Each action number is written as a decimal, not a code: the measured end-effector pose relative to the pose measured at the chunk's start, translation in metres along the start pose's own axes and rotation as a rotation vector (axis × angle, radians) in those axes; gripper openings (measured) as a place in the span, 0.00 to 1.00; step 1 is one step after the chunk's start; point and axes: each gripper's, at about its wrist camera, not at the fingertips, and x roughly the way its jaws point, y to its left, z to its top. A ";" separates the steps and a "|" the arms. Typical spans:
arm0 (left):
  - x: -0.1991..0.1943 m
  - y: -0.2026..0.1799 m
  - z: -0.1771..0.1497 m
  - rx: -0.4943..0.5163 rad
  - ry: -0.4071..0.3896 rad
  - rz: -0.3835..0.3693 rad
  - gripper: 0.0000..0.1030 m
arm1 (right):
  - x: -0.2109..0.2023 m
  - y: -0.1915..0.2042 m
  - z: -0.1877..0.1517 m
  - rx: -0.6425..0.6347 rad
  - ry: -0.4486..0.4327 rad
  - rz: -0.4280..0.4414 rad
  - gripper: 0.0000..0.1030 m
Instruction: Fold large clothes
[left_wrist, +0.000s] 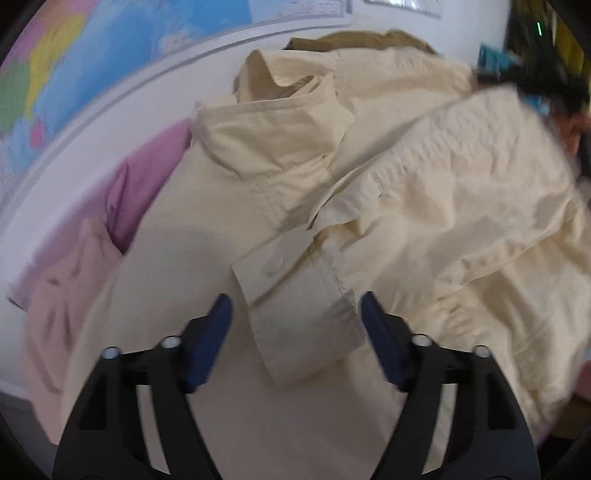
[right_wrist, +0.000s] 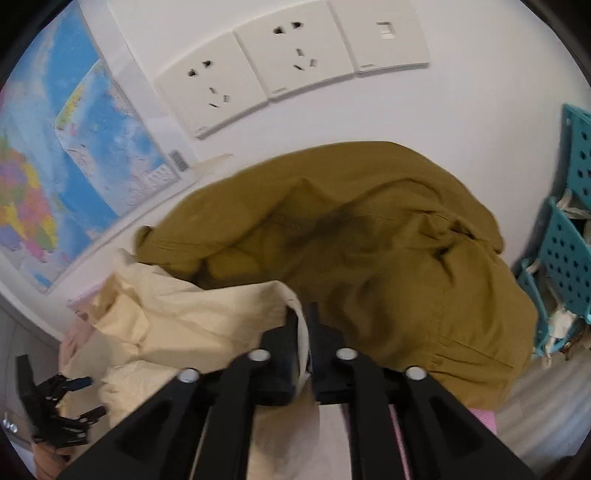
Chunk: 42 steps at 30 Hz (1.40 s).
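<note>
A large cream shirt (left_wrist: 424, 192) lies crumpled on the white surface, collar toward the wall. One buttoned sleeve cuff (left_wrist: 280, 269) is folded across its middle. My left gripper (left_wrist: 295, 299) hovers open just above that sleeve, one blue pad on each side, not touching it. It also shows at the lower left of the right wrist view as the left gripper (right_wrist: 86, 397). My right gripper (right_wrist: 303, 317) is closed on a raised fold at the cream shirt's edge (right_wrist: 207, 314), the cloth pinched between its narrow jaws.
An olive-brown garment (right_wrist: 369, 240) is heaped behind the shirt against the wall. A pink garment (left_wrist: 147, 184) lies under the shirt's left side. A teal perforated basket (right_wrist: 565, 254) stands at the right. A map poster (right_wrist: 74, 166) and wall sockets (right_wrist: 251, 70) are behind.
</note>
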 end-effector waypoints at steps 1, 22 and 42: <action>-0.005 0.003 -0.002 -0.015 -0.017 -0.009 0.81 | -0.006 0.000 -0.003 0.001 -0.019 -0.011 0.45; -0.052 0.038 -0.022 -0.166 -0.125 0.099 0.74 | 0.044 0.092 -0.074 -0.391 0.145 -0.071 0.38; -0.156 0.142 -0.249 -0.437 -0.135 0.189 0.83 | 0.062 0.272 -0.147 -0.648 0.312 0.184 0.46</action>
